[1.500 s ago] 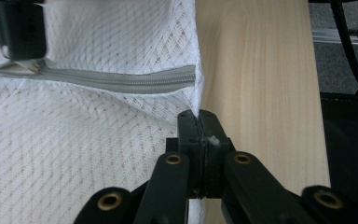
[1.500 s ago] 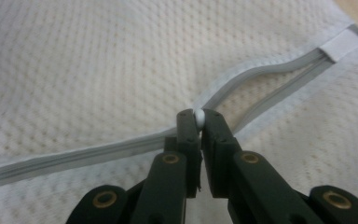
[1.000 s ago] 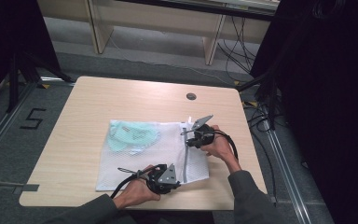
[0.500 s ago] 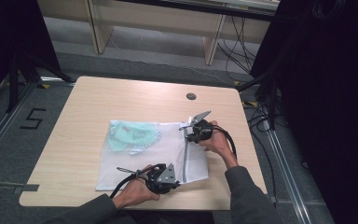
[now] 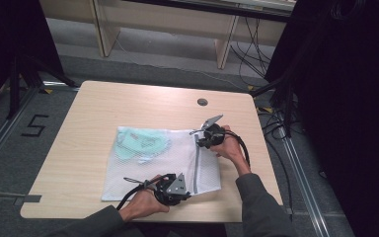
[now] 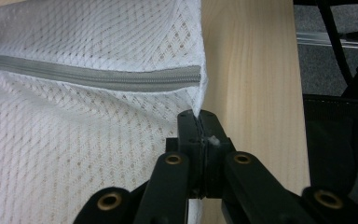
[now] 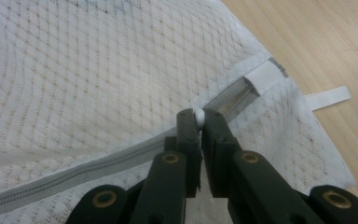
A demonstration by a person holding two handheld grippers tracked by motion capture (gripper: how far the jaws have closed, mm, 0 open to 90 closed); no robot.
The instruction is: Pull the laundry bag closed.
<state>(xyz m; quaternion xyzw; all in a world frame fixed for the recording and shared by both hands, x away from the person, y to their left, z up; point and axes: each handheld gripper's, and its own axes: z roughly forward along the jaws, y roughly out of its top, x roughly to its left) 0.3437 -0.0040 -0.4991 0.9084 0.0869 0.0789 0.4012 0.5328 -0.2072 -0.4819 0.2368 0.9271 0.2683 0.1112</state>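
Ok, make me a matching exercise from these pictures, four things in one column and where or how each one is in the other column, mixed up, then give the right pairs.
Things:
1. white mesh laundry bag
2. grey zipper
3. left gripper
4. right gripper

Places or states:
A. shut on a small white zipper pull
B. lies flat on the light wooden table, a pale green item inside
C. shut on the bag's edge near the zipper's end
D. runs along the bag near its right edge

Pairs: 1-B, 2-D, 3-C, 4-A
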